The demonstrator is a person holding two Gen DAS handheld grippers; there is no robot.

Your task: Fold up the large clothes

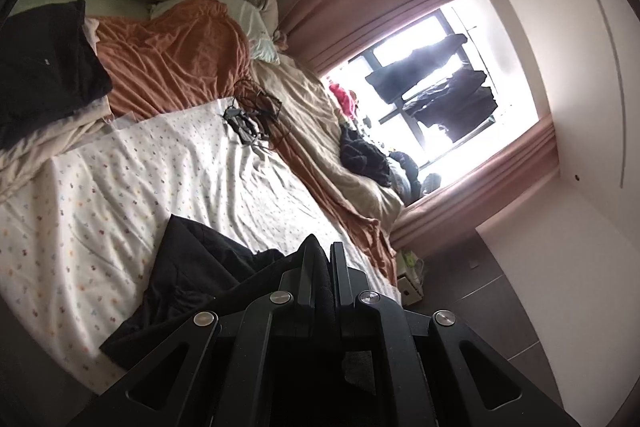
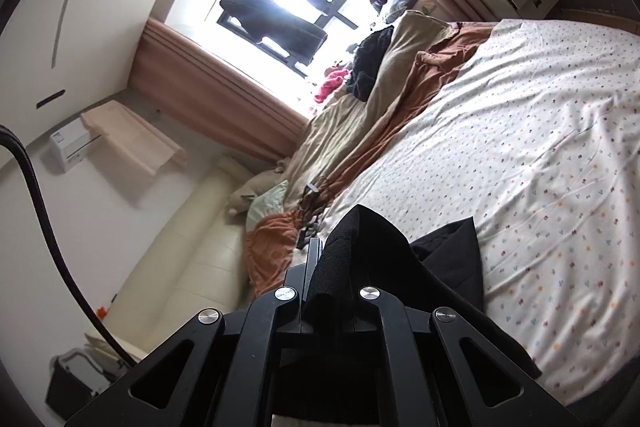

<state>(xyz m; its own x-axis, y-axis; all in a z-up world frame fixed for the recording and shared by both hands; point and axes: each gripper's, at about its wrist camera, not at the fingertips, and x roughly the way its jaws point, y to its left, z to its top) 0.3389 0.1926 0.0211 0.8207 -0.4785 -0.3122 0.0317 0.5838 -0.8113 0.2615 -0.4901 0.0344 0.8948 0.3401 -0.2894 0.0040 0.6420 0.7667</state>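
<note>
A large black garment lies crumpled on the white dotted bedsheet, trailing down from my left gripper, which is shut on a fold of its cloth. In the right wrist view the same black garment hangs over the dotted sheet. My right gripper is shut on a peaked corner of it that sticks up past the fingertips. Both grippers are above the bed.
A rust-orange blanket and a beige quilt are bunched along the window side of the bed. Folded dark clothes are stacked at the head end. Cables and a small grey device lie on the sheet. A bright window has pink curtains.
</note>
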